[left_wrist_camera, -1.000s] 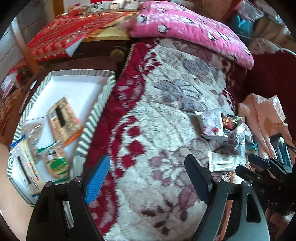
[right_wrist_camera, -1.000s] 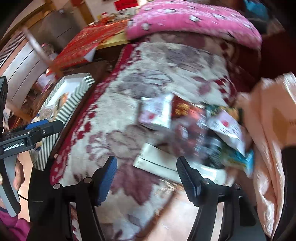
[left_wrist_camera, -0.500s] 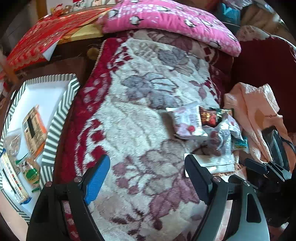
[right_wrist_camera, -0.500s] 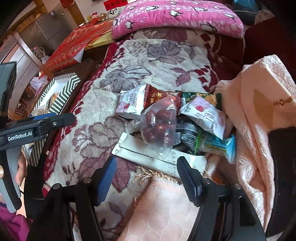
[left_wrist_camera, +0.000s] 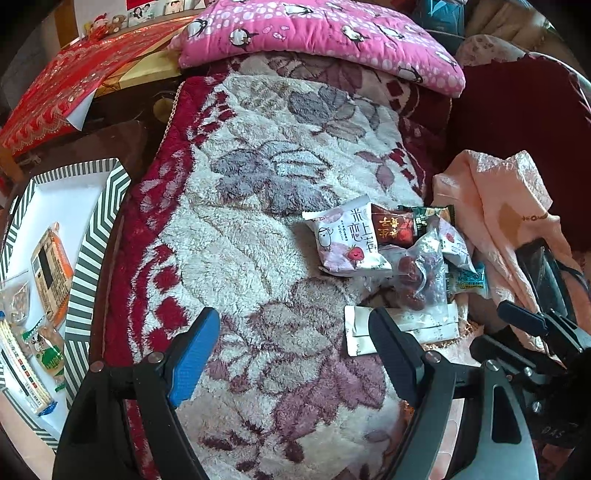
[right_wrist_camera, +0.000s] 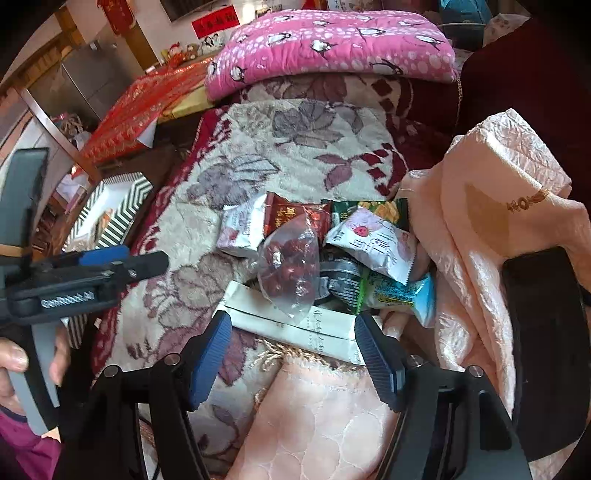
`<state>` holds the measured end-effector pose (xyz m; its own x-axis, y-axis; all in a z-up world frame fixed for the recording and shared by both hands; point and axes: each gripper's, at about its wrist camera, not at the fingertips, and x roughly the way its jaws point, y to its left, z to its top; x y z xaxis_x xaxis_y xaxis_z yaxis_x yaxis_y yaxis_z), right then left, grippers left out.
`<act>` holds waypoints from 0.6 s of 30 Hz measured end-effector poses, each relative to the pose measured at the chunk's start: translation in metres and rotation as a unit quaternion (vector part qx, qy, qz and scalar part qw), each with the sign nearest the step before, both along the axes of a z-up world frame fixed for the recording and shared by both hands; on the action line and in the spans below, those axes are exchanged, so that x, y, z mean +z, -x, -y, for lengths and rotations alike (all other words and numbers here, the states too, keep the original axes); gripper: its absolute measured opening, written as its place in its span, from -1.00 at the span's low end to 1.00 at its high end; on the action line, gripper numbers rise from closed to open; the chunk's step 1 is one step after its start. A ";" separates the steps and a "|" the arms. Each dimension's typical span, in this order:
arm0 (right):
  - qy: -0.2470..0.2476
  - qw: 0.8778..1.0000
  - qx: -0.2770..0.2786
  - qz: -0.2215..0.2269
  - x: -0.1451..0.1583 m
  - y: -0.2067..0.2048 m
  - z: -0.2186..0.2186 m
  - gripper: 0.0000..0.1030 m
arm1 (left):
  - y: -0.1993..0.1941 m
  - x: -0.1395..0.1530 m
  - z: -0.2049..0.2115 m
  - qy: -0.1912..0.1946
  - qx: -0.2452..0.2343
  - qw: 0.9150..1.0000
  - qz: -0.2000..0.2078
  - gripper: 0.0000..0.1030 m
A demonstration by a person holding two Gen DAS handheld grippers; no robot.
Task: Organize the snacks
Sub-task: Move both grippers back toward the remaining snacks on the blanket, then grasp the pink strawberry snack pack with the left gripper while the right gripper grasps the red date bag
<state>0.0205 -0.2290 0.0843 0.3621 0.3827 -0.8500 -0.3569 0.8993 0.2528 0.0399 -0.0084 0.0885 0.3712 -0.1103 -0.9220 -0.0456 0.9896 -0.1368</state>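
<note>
A pile of snacks lies on the floral blanket [left_wrist_camera: 258, 229]: a white strawberry pouch [left_wrist_camera: 347, 240], a red-brown packet [left_wrist_camera: 391, 229], a clear bag of red dates [right_wrist_camera: 288, 262], flat white packets [right_wrist_camera: 295, 325] and a blue-green packet [right_wrist_camera: 399, 291]. My left gripper [left_wrist_camera: 291, 332] hovers open over bare blanket, left of the pile. My right gripper [right_wrist_camera: 293, 326] hangs just above the flat white packets; its jaws are opening and its pads press nothing. A white box with a striped rim [left_wrist_camera: 96, 229] at the left holds several snacks [left_wrist_camera: 50, 266].
A pink penguin pillow [left_wrist_camera: 317, 33] lies across the blanket's far end. Peach cloth [right_wrist_camera: 491, 206] is bunched to the right of the pile, with a black object [right_wrist_camera: 543, 332] on it. Red paper [left_wrist_camera: 62, 88] covers a table at the far left.
The left gripper has swung right, away from the striped box and towards the snack pile. The right gripper has drawn back a little and the pile now sits farther ahead.
</note>
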 end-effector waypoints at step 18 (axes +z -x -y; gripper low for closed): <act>-0.020 0.999 -0.026 -0.016 -0.020 -0.015 0.021 0.45 | -0.036 -0.017 0.013 0.030 0.000 0.999 -0.018 0.59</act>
